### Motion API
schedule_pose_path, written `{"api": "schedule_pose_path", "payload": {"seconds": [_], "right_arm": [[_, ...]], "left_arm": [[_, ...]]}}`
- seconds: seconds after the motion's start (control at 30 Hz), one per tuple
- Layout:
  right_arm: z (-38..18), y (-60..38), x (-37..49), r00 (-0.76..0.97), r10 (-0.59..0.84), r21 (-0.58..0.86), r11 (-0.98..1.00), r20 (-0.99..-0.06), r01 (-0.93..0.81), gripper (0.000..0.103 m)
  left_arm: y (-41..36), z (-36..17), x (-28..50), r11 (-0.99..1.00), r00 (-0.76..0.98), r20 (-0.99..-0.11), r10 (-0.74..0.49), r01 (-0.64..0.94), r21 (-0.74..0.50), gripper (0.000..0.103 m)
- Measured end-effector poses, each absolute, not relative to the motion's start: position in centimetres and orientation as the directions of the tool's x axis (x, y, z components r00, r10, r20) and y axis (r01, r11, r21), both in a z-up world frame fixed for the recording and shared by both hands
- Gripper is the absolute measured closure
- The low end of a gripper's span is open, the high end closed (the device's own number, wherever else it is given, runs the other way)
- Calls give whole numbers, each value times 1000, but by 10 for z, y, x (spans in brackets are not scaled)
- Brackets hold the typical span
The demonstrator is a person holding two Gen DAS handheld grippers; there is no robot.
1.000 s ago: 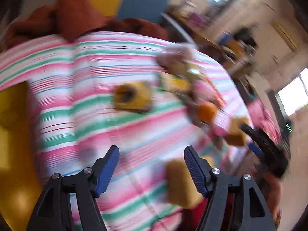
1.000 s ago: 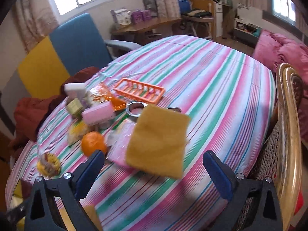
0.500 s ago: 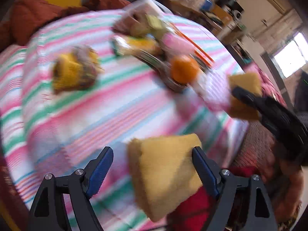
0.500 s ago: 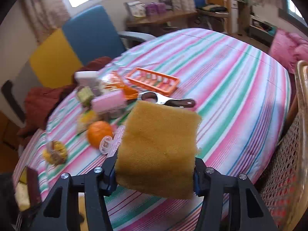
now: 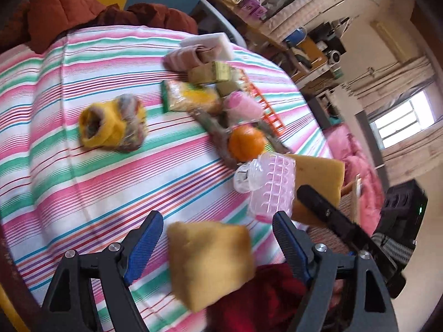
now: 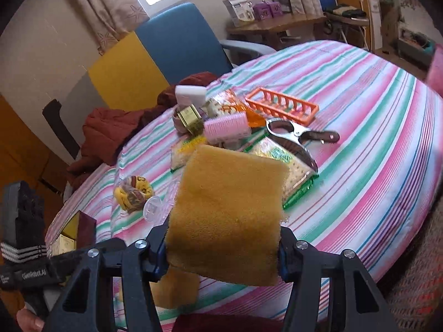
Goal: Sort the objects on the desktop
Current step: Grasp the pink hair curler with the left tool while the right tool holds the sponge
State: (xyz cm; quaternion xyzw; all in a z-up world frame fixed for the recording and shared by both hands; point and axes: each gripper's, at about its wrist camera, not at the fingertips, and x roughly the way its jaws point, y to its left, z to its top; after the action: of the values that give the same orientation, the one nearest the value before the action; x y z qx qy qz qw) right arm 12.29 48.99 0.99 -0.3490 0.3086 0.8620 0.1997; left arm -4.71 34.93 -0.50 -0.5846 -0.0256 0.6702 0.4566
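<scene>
Both grippers are black angular frames. The left gripper [image 5: 214, 244] carries ribbed blue pads and silver screw heads. The right gripper [image 6: 223, 244] has blue-edged pads, silver screws, and beside it a black strap with white lettering.

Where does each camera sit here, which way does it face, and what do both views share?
Left wrist: on the left gripper, angled down at a loose sponge; its open fingers show.
Right wrist: on the right gripper, facing the striped table; fingers clamp a held sponge.
Shared: pink roller, both sponges.
</scene>
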Motion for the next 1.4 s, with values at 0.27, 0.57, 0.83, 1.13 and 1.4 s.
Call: {"api": "schedule_pose_path", "payload": {"seconds": [0.27, 0.57, 0.83, 1.13, 1.4], "right_arm": [[22, 487, 122, -740, 33, 505, -711, -672, -490, 44], [23, 473, 114, -754, -13, 532, -716, -656, -451, 45], [14, 468, 113, -738, -23, 528, -713, -675, -461, 45], [28, 451, 107, -679, 174, 283, -814, -714, -507, 46], [28, 466, 115, -659, 226, 249, -800, -718, -545, 46]], "left_arm": [[362, -6, -56, -506, 177, -631, 756, -453, -734, 20], [353, -7, -54, -479, 188, -569, 800, -371, -796, 61], [353, 0, -43, -526, 140, -650, 747, -474, -706, 62], [343, 9, -36, -613, -9, -742, 670, -570, -547, 62], [314, 14, -41, -643, -83, -742, 666, -568, -514, 62]]}}
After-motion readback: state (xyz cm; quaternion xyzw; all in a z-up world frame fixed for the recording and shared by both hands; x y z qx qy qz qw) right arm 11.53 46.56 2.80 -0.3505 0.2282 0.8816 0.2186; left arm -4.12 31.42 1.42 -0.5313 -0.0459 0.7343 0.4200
